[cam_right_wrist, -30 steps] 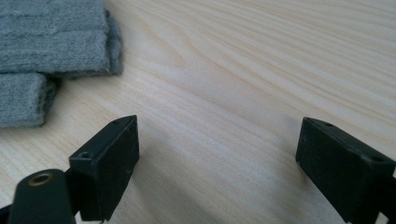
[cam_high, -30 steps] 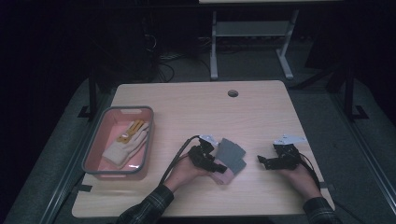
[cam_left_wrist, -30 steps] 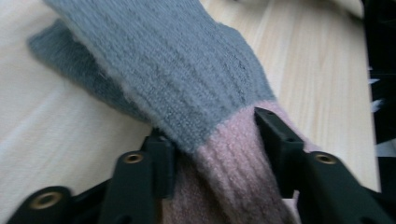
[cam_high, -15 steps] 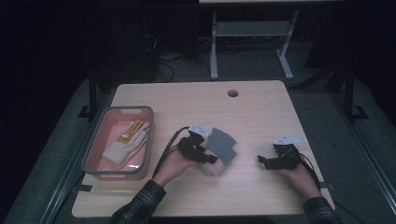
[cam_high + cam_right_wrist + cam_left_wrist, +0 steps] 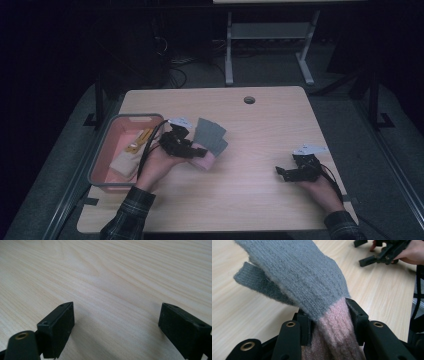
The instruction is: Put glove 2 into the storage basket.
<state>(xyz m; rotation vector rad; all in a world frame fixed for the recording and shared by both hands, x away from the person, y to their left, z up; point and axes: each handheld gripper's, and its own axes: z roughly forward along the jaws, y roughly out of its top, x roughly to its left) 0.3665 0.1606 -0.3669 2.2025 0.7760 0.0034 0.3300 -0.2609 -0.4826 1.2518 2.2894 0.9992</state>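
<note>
Gripping the grey-and-pink mitten (image 5: 312, 290) by its pink cuff, our left gripper (image 5: 181, 145) holds it clear of the table (image 5: 260, 200), just at three o'clock of the pink bin (image 5: 100, 165). The jaws have just been closing on that cuff. Pickup looks done; we judge the drop into the bin remains. Our right gripper (image 5: 295, 172) rests wide open, empty, at four o'clock.

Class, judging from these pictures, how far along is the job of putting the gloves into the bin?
Done: a cream glove already lies in the pink bin. In hand: the left gripper clamps the grey-and-pink glove by its cuff. Left: dropping it into the bin. The right gripper is open over the table.
</note>
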